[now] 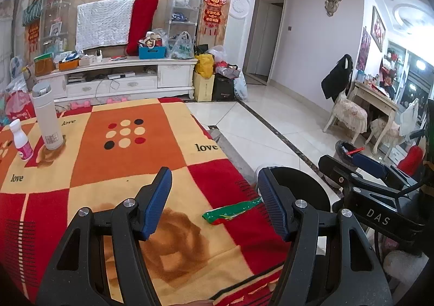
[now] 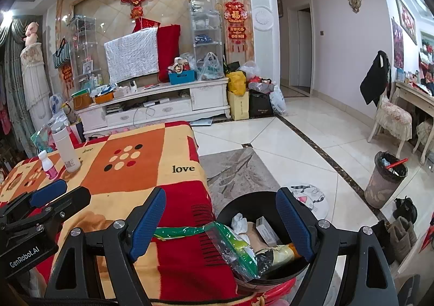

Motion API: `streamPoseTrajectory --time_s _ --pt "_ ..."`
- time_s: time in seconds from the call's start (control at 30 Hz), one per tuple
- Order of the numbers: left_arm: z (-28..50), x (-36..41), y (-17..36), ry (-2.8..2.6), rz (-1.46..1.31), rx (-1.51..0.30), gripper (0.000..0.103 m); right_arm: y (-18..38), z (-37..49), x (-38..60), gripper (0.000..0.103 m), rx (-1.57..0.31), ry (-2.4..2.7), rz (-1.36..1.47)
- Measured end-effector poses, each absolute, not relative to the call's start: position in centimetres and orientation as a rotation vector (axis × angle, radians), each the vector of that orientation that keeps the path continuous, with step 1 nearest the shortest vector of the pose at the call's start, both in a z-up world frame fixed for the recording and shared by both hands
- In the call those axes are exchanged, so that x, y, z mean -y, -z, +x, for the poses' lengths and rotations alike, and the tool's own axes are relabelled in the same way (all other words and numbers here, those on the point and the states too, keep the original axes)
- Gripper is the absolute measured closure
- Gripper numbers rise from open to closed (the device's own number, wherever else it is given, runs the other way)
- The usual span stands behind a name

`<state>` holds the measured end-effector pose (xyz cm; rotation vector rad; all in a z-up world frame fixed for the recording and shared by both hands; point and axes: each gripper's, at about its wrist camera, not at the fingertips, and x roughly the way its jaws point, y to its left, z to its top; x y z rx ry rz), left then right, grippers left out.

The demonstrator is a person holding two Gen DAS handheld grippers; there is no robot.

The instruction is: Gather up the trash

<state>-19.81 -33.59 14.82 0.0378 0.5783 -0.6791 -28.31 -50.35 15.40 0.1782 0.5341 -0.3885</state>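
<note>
The surface (image 1: 114,159), draped in a checked orange, red and cream blanket printed with "love", is filling the left and centre of both of your wrist views. Beside its right edge, low in the frame, a black bin (image 2: 271,277) is sitting on the floor, lower centre-right in your right wrist view. It is holding a clear green-printed wrapper (image 2: 233,249), crumpled white tissue (image 2: 240,221), a small white box (image 2: 267,230) and other packaging. The wrapper is lying over the bin's near rim.

Your right gripper (image 2: 221,227) is hovering over that rim and the surface's edge. Its fingers (image 2: 147,224) are standing wide apart, pressing on nothing. Your left gripper (image 1: 214,202) is hanging over the surface's right edge at lower centre of its own view, its fingers (image 1: 158,202) also spread and gripping nothing.

A green, red and white strip of trash (image 1: 232,211) is lying on the blanket at the surface's right edge, between your left fingers as the frame shows it, one end reaching toward the bin.

At the far left, a white flask (image 1: 47,118) is standing upright, with a small white bottle with a pink label (image 1: 21,140) just beside it.
</note>
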Motion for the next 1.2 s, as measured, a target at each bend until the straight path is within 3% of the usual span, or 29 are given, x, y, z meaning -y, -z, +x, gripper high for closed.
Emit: streamPoseTrajectory --time_s 1.2 --pt "-19.76 34.14 -13.98 0.686 0.064 -0.598 0.038 -14.59 -28.02 50.22 0.022 -0.561 0.384 0.196"
